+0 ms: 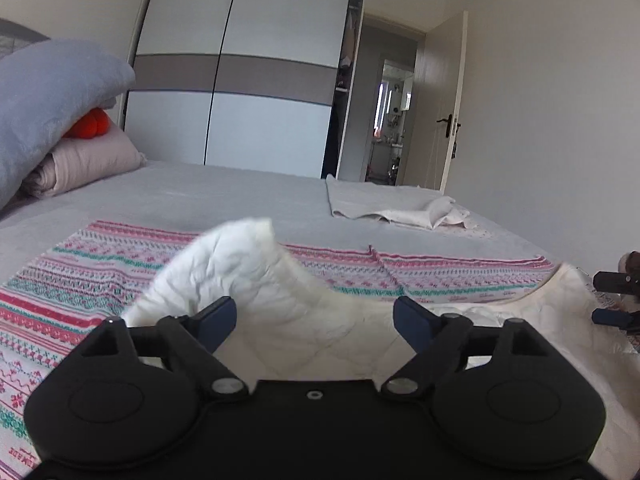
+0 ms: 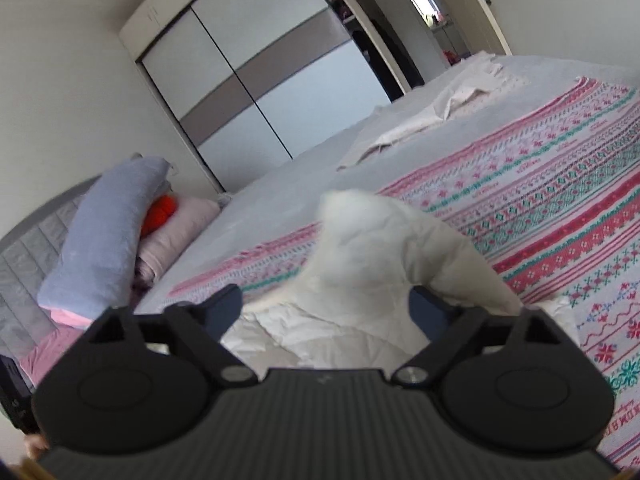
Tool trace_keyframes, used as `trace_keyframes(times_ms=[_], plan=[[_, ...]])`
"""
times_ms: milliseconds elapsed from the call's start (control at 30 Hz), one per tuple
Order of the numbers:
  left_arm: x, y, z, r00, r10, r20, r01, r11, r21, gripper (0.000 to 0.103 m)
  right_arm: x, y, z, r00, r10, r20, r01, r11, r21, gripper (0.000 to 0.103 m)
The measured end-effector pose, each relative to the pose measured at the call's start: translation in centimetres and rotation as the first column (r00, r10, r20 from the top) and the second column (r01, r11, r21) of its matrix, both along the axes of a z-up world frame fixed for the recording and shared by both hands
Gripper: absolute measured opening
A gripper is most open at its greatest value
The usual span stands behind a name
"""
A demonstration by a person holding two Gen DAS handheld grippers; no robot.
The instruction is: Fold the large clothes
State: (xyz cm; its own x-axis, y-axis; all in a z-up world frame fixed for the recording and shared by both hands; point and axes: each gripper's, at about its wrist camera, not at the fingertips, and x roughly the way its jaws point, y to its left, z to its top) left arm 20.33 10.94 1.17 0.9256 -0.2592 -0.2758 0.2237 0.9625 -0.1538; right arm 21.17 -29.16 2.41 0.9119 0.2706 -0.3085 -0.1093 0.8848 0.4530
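Far left, a blue pillow (image 1: 52, 92) lies over a pink roll (image 1: 92, 160) at the head of the bed (image 1: 224, 196). Nearer, a patterned blanket (image 1: 60, 280) crosses the bed, its bands running left to right. On its near edge lies the white garment (image 1: 288, 320), quilted, seemingly soft, light and limp; it will likely sag wherever it is not held. A peak of it (image 1: 236, 256) stands up between the fingers of the left gripper (image 1: 314, 316), whose jaws are spread wide and grip nothing. The garment seems to run left to right along the near edge, its curved hem (image 1: 560, 276) at the right. The right gripper (image 2: 326, 312) is likewise agape, with a second peak (image 2: 360, 240) between its fingers. Such corners or edges would be the natural holds. Far right lies a beige cloth (image 1: 392, 204).
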Motion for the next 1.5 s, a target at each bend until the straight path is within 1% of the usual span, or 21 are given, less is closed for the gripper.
trace_keyframes(times_ms=[100, 133, 167, 233, 300, 333, 400, 467, 533, 600, 767, 833, 933, 967, 1033, 1067, 1100, 1133, 1267, 1367, 1500], plan=[[-0.7, -0.7, 0.6, 0.999, 0.023, 0.048, -0.025, 0.998, 0.05, 0.087, -0.9, 1.0, 1.0, 0.997, -0.054, 0.062, 0.062, 0.99, -0.127, 0.096], [-0.8, -0.9, 0.6, 0.997, 0.033, 0.067, -0.038, 0.997, 0.072, 0.087, -1.1, 1.7, 1.3, 0.993, -0.082, 0.088, 0.099, 0.974, -0.204, 0.096], [-0.8, -1.3, 0.5, 0.995, 0.049, 0.087, -0.058, 0.992, 0.115, 0.087, -1.3, 2.5, 1.3, 0.987, -0.114, 0.112, 0.142, 0.947, -0.289, 0.09], [0.2, -2.2, -0.3, 0.993, 0.064, 0.104, -0.09, 0.961, 0.263, 0.087, -1.0, 4.0, 0.8, 0.976, -0.146, 0.163, 0.205, 0.872, -0.445, 0.069], [2.3, -2.9, -1.9, 0.988, 0.112, 0.105, -0.146, 0.897, 0.417, 0.086, 0.0, 5.2, -0.6, 0.972, -0.132, 0.196, 0.223, 0.785, -0.578, 0.039], [3.3, -2.8, -2.8, 0.986, 0.138, 0.098, -0.168, 0.879, 0.447, 0.086, 0.9, 5.3, -1.5, 0.974, -0.132, 0.183, 0.218, 0.758, -0.615, 0.036], [5.6, -2.1, -4.2, 0.98, 0.197, 0.03, -0.19, 0.882, 0.431, 0.085, 2.7, 5.1, -3.3, 0.975, -0.174, 0.138, 0.221, 0.729, -0.648, 0.029], [7.7, -1.0, -5.7, 0.965, 0.256, -0.055, -0.214, 0.892, 0.398, 0.085, 5.0, 4.1, -4.7, 0.963, -0.264, 0.058, 0.235, 0.712, -0.662, 0.028], [9.3, -0.5, -7.1, 0.941, 0.318, -0.12, -0.247, 0.883, 0.399, 0.085, 7.3, 3.1, -5.8, 0.946, -0.32, -0.046, 0.211, 0.718, -0.664, 0.028], [10.5, 0.1, -7.8, 0.918, 0.362, -0.162, -0.275, 0.875, 0.398, 0.085, 8.8, 2.5, -6.6, 0.924, -0.371, -0.095, 0.22, 0.717, -0.661, 0.028], [12.0, 2.7, -8.6, 0.897, 0.355, -0.263, -0.281, 0.918, 0.28, 0.088, 9.2, 1.3, -7.7, 0.909, -0.389, -0.151, 0.217, 0.75, -0.625, 0.028], [12.1, 3.2, -8.7, 0.894, 0.352, -0.278, -0.285, 0.924, 0.255, 0.089, 9.2, 0.6, -7.7, 0.909, -0.385, -0.162, 0.222, 0.773, -0.594, 0.028], [12.1, 2.5, -8.4, 0.89, 0.361, -0.279, -0.282, 0.916, 0.286, 0.091, 8.9, 1.0, -7.1, 0.907, -0.389, -0.158, 0.221, 0.762, -0.609, 0.029], [11.9, 2.5, -7.9, 0.893, 0.348, -0.285, -0.269, 0.921, 0.282, 0.091, 8.7, 1.1, -6.5, 0.912, -0.379, -0.158, 0.211, 0.762, -0.612, 0.032], [10.8, 2.6, -6.7, 0.892, 0.341, -0.296, -0.265, 0.926, 0.27, 0.091, 7.2, 1.2, -4.6, 0.917, -0.366, -0.158, 0.215, 0.788, -0.577, 0.046], [9.9, 2.7, -5.8, 0.892, 0.344, -0.295, -0.269, 0.926, 0.266, 0.09, 5.9, 1.1, -3.5, 0.924, -0.355, -0.144, 0.228, 0.812, -0.537, 0.062], [8.8, 2.8, -4.9, 0.895, 0.336, -0.294, -0.268, 0.931, 0.25, 0.091, 4.7, 1.2, -2.5, 0.935, -0.333, -0.122, 0.232, 0.835, -0.498, 0.07], [7.7, 2.9, -4.2, 0.899, 0.327, -0.293, -0.266, 0.937, 0.228, 0.095, 3.5, 1.4, -1.6, 0.944, -0.314, -0.105, 0.229, 0.848, -0.478, 0.072], [3.3, 3.0, -1.1, 0.903, 0.295, -0.314, -0.258, 0.954, 0.154, 0.101, 0.2, 3.4, 0.9, 0.953, -0.292, -0.076, 0.208, 0.819, -0.535, 0.078], [0.1, 2.9, 0.3, 0.893, 0.31, -0.327, -0.284, 0.95, 0.125, 0.103, -2.8, 4.6, 2.2, 0.959, -0.277, -0.062, 0.202, 0.82, -0.536, 0.093], [-4.0, 2.7, 1.3, 0.887, 0.317, -0.336, -0.307, 0.948, 0.084, 0.103, -6.0, 5.9, 3.1, 0.963, -0.268, -0.042, 0.203, 0.817, -0.539, 0.098]])
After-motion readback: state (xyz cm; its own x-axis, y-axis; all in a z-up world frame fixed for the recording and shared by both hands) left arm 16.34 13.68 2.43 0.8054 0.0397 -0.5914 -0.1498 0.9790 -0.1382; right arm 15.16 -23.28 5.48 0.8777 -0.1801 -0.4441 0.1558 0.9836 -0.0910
